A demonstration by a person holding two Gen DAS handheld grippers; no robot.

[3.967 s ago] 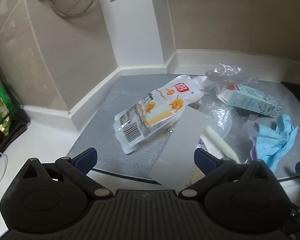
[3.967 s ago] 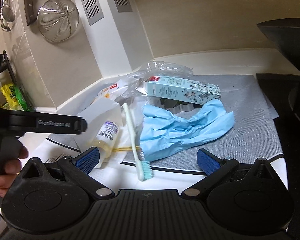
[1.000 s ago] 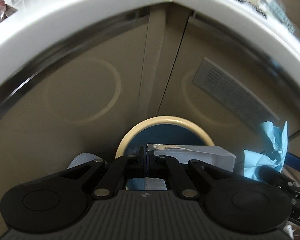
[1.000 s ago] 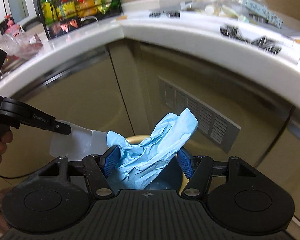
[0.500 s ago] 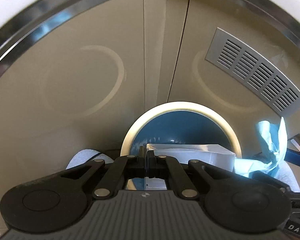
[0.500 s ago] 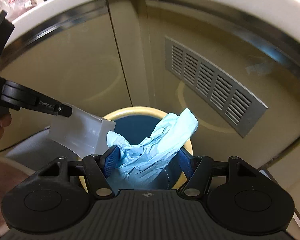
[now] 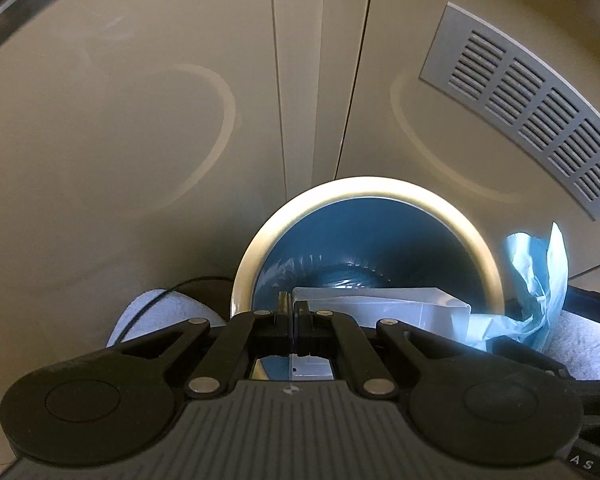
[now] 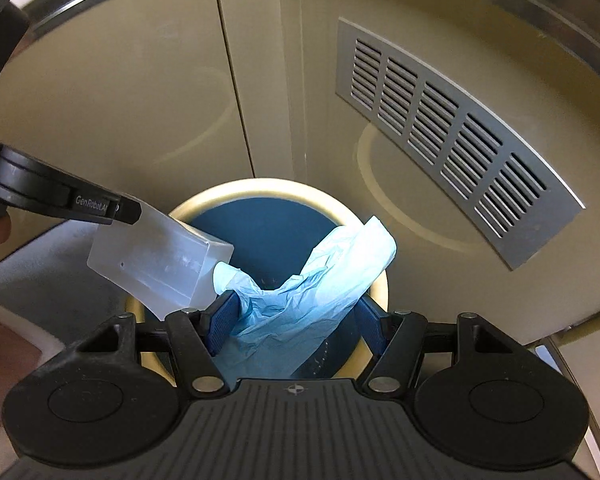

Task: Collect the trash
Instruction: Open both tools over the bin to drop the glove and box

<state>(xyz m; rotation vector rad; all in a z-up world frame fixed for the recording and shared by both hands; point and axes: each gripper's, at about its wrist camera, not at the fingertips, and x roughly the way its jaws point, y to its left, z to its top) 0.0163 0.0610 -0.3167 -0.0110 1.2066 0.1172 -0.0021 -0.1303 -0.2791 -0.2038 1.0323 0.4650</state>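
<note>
The bin (image 7: 476, 240) has neared; left tongs (image 7: 292, 312) clamp plastic box (image 7: 380, 304), right tongs (image 8: 296, 316) blue glove (image 8: 320, 280).

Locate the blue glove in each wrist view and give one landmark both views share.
Left wrist: the glove sits at the right edge, just right of the bin rim, held by the right gripper.
Right wrist: the glove is at centre, pinched in the right gripper, over the bin mouth.
Shared landmark: the round bin with its pale rim and blue liner.
</note>
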